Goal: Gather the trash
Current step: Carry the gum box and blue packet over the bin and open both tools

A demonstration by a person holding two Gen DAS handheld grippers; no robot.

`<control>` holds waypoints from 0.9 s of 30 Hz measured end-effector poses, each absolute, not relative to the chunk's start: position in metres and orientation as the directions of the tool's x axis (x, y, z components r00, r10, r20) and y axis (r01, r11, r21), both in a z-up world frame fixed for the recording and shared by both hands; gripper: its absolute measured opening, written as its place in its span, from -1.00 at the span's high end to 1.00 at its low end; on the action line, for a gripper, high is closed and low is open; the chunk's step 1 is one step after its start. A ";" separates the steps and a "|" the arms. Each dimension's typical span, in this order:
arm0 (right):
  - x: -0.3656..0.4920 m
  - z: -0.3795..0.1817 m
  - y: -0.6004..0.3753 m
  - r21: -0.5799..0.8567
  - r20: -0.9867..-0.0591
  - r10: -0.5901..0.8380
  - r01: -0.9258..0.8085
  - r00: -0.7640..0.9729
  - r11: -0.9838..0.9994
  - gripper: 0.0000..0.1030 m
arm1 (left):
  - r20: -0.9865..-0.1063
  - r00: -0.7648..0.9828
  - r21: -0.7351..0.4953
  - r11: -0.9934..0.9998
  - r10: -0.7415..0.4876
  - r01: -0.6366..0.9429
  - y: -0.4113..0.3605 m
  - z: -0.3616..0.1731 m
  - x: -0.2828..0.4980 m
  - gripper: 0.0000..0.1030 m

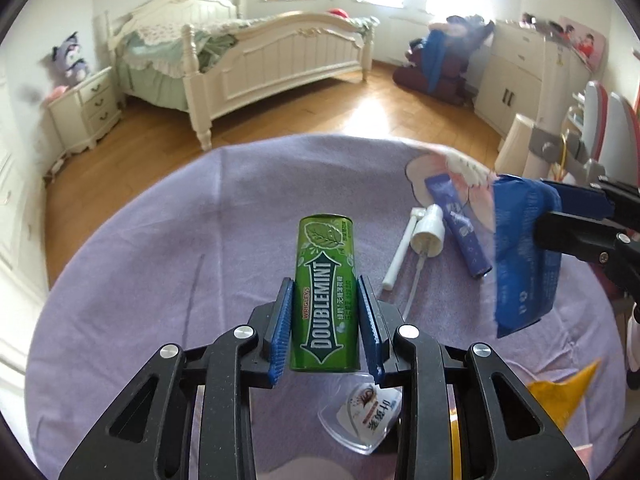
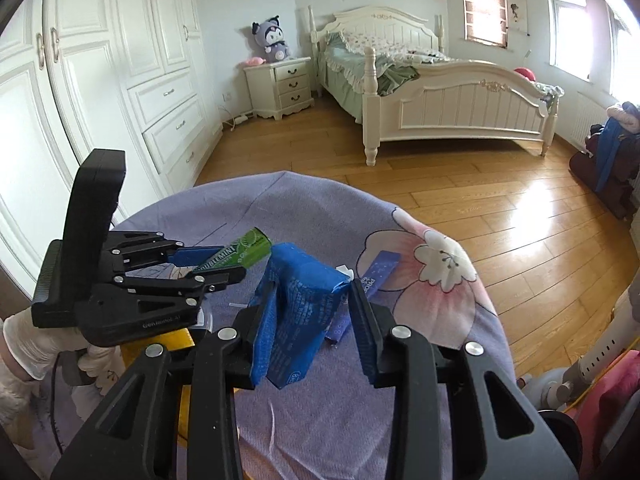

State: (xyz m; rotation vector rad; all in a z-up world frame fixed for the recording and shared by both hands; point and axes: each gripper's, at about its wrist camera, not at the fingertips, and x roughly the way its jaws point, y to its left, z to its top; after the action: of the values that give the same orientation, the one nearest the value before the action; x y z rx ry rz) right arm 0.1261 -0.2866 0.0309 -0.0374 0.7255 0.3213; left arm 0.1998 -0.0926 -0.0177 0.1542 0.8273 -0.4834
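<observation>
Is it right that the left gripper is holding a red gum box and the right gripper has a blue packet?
Not quite. The gum box in the left gripper is green, not red, as the left wrist view shows. The right gripper does have the blue packet.

A home bedroom: a white bed (image 2: 436, 92) on wood floor (image 2: 460, 184), nightstand (image 2: 280, 86) just beside it, wardrobe (image 2: 100, 80) further along.
</observation>
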 end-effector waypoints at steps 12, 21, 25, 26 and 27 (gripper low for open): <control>0.034 0.070 -0.330 0.066 -0.472 0.156 -0.142 0.867 0.988 0.33 | -0.491 0.714 -0.131 0.852 -0.499 0.506 -0.085 0.076 0.106 0.38; -0.055 0.085 -0.369 -0.102 -0.343 -0.095 0.064 0.934 0.993 0.33 | -0.469 0.608 -0.155 0.738 -0.640 0.657 -0.183 0.091 0.037 0.38; -0.080 0.072 -0.399 -0.121 -0.360 -0.170 0.135 0.917 0.983 0.33 | -0.492 0.547 -0.169 0.691 -0.677 0.703 -0.228 0.076 0.017 0.38; -0.084 0.067 -0.405 -0.122 -0.368 -0.184 0.149 0.911 0.981 0.33 | -0.502 0.531 -0.168 0.679 -0.682 0.714 -0.240 0.071 0.012 0.38; -0.089 0.061 -0.412 -0.124 -0.378 -0.199 0.163 0.904 0.979 0.33 | -0.513 0.514 -0.167 0.668 -0.687 0.725 -0.251 0.066 0.006 0.38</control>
State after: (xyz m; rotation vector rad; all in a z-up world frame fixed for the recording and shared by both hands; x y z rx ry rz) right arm -0.0889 -0.4116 0.0610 -0.0905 0.3997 -0.1873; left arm 0.0063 -0.2514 0.0664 0.0714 0.5835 -0.8496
